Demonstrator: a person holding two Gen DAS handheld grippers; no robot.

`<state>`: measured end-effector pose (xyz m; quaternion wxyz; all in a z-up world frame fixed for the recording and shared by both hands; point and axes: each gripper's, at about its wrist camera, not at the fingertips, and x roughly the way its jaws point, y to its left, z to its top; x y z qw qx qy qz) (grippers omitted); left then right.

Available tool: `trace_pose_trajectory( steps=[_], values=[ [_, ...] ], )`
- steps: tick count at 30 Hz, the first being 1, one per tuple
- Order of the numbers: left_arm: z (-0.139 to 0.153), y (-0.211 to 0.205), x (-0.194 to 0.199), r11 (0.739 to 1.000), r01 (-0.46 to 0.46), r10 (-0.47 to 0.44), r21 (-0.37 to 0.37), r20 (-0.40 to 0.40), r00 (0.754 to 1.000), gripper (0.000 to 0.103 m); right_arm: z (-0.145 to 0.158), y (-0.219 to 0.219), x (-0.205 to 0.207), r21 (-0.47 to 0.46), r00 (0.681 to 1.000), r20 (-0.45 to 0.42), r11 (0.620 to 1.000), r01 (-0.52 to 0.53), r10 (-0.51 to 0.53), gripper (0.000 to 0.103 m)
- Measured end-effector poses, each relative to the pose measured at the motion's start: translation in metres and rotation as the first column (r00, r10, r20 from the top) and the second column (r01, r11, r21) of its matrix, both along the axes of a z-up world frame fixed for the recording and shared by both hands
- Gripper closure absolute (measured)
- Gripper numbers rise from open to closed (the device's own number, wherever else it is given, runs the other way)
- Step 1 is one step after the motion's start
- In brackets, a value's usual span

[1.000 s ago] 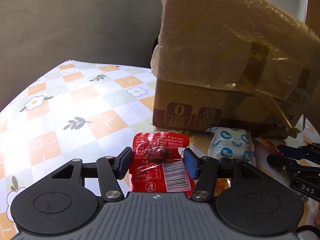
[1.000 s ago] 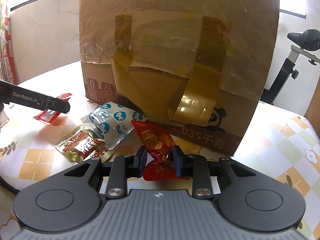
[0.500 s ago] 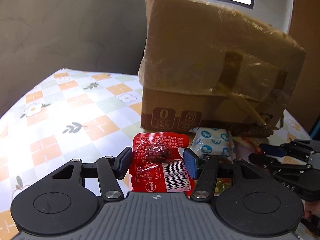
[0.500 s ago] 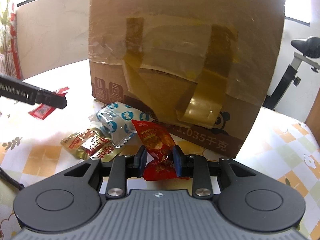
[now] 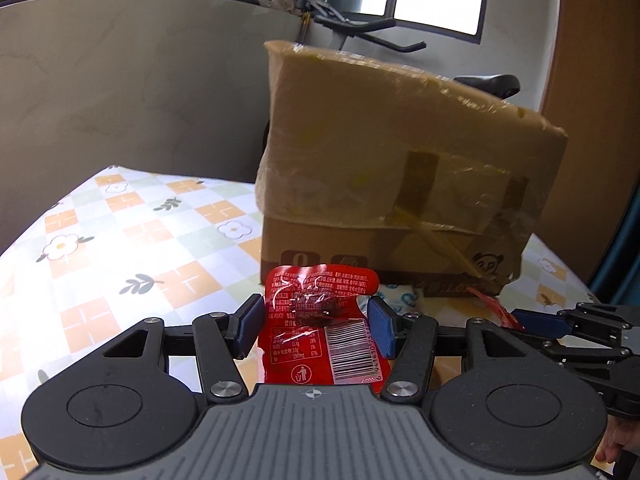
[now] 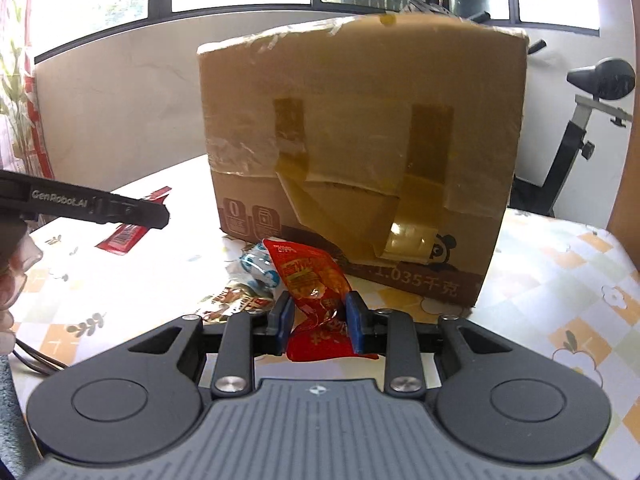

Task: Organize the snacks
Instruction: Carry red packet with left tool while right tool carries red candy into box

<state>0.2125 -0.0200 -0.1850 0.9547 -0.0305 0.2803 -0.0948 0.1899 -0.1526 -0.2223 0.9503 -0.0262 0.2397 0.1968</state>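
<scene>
The left claw [image 5: 315,328] grasps a flat red snack packet [image 5: 320,332] by its two side edges, the barcode and printed back panel facing its camera, held clear above the floral checked tabletop [image 5: 120,264]. The right claw [image 6: 319,322] is clenched on an orange-red snack pouch [image 6: 314,280], pinched at its crumpled lower half with the top sticking up. Both face a taped cardboard box [image 6: 360,140] standing on the tabletop.

Only the right wrist view shows the loose snacks on the tabletop near the box: a blue-and-white packet [image 6: 256,266] and a gold-and-red packet [image 6: 236,300] just in front of it. It also catches the left claw from the side [image 6: 120,210], with the red packet's edge below. The left wrist view shows the right claw [image 5: 532,318] at its right margin.
</scene>
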Motion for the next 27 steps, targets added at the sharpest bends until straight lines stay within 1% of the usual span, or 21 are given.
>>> trace_pose_trajectory(
  steps=[4,8,13,17,19,21,25,27],
  values=[
    [0.016,-0.003,0.002,1.0,0.02,-0.02,-0.006,0.036,0.999,0.044,0.026,-0.002,-0.003,0.051,0.998,0.058,0.999,-0.009,0.006,0.073],
    [0.048,-0.004,0.01,0.999,0.035,-0.032,-0.025,0.112,0.993,0.044,0.065,-0.006,0.0,0.089,0.988,0.156,0.996,-0.027,0.013,0.073],
    [0.1,-0.006,0.026,0.997,0.051,-0.038,-0.049,0.239,0.97,0.043,0.113,-0.014,0.014,0.137,0.968,0.25,0.989,-0.055,0.019,0.073],
    [0.13,-0.017,0.049,0.995,0.08,-0.061,-0.052,0.3,0.952,0.043,0.143,-0.02,0.036,0.153,0.957,0.29,0.987,-0.046,0.0,0.073],
    [0.14,-0.024,0.064,0.994,0.106,-0.089,-0.039,0.308,0.947,0.043,0.154,-0.022,0.051,0.136,0.953,0.303,0.99,-0.026,-0.016,0.073],
    [0.144,-0.036,0.081,0.994,0.111,-0.099,-0.021,0.315,0.944,0.043,0.161,-0.022,0.069,0.105,0.952,0.303,0.994,0.007,-0.039,0.073],
    [0.144,-0.055,0.115,0.993,0.117,-0.117,0.018,0.285,0.952,0.043,0.162,-0.029,0.106,0.075,0.96,0.263,0.994,0.079,-0.096,0.073],
    [0.141,-0.056,0.125,0.993,0.112,-0.115,0.028,0.262,0.958,0.043,0.157,-0.034,0.119,0.07,0.966,0.231,0.992,0.107,-0.12,0.073]
  ],
)
